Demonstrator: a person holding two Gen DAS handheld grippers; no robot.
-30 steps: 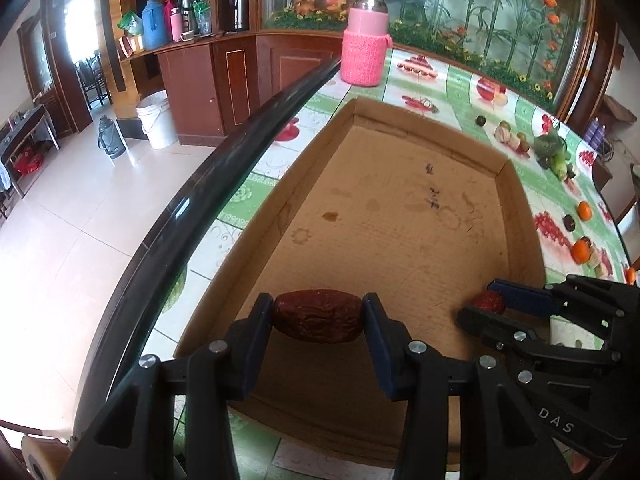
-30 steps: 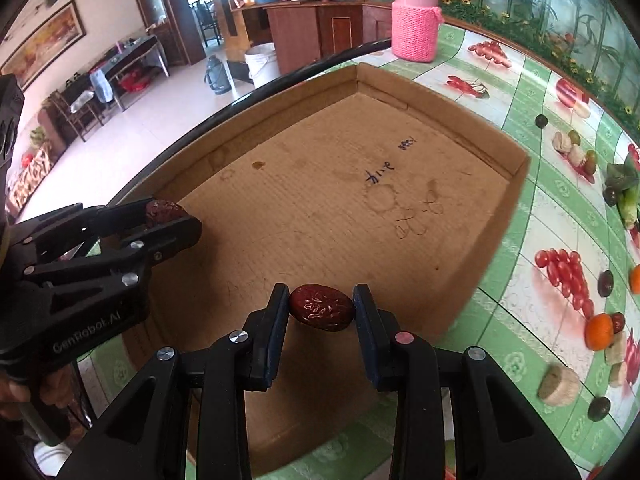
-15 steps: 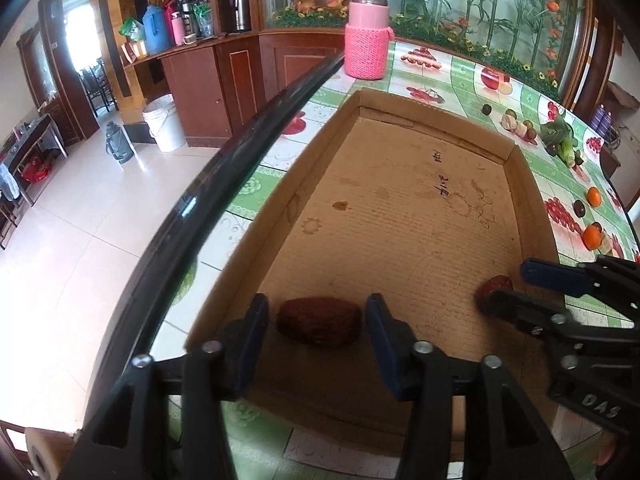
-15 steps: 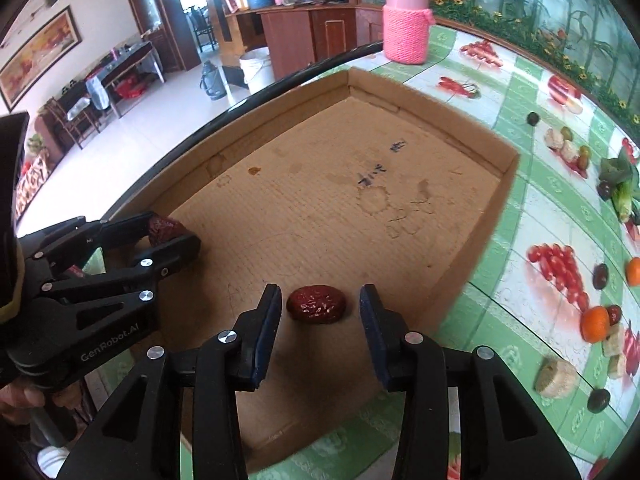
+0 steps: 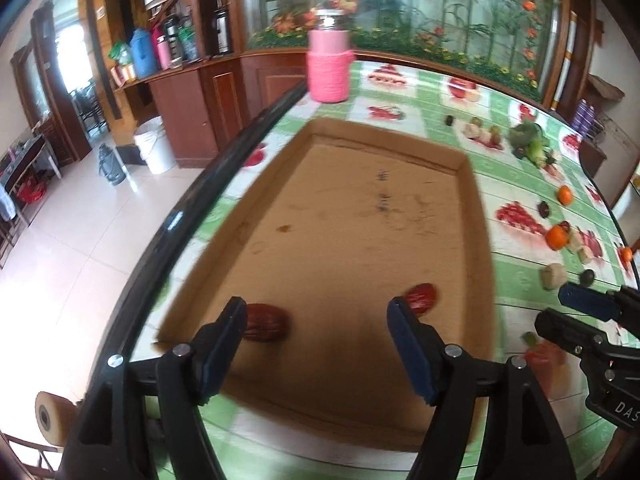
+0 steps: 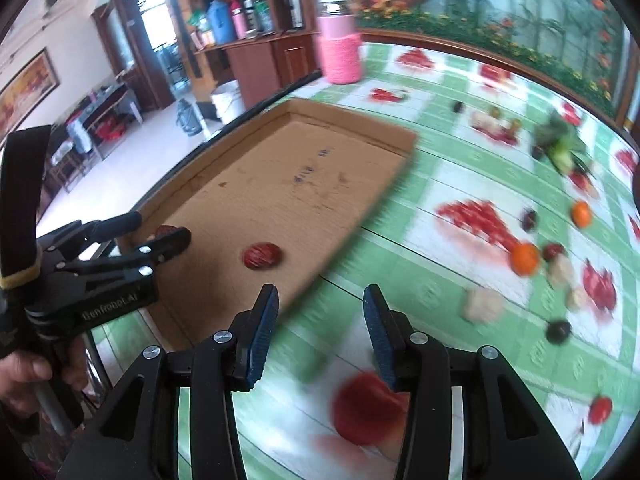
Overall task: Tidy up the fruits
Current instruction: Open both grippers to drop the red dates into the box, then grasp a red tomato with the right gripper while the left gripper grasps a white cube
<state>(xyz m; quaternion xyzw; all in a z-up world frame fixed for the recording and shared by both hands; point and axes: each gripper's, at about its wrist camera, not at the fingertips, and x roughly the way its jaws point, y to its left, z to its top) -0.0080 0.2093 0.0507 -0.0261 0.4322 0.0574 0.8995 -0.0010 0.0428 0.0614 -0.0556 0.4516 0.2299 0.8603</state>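
Note:
A shallow cardboard tray (image 5: 476,216) lies on the fruit-print tablecloth. Two red dates lie in its near end: one (image 5: 266,322) by my left gripper's left finger, the other (image 5: 420,295) near the right wall. My left gripper (image 5: 316,340) is open and empty above the tray's near end. My right gripper (image 6: 318,322) is open and empty over the tablecloth, right of the tray (image 6: 384,188). In the right wrist view one date (image 6: 261,255) lies in the tray and the other (image 6: 166,232) is half hidden behind the left gripper (image 6: 160,232).
Loose fruit lies on the cloth right of the tray: oranges (image 6: 524,258) (image 6: 581,214), dark dates (image 6: 558,331), pale pieces (image 6: 482,304), green vegetables (image 6: 560,148). A pink-sleeved jar (image 5: 329,72) stands beyond the tray. The table's black edge (image 5: 176,220) runs along the left.
Both grippers have opened and let go of their dates, which now lie in the tray. Both have pulled back; the right one has swung right, off the tray and over the tablecloth.

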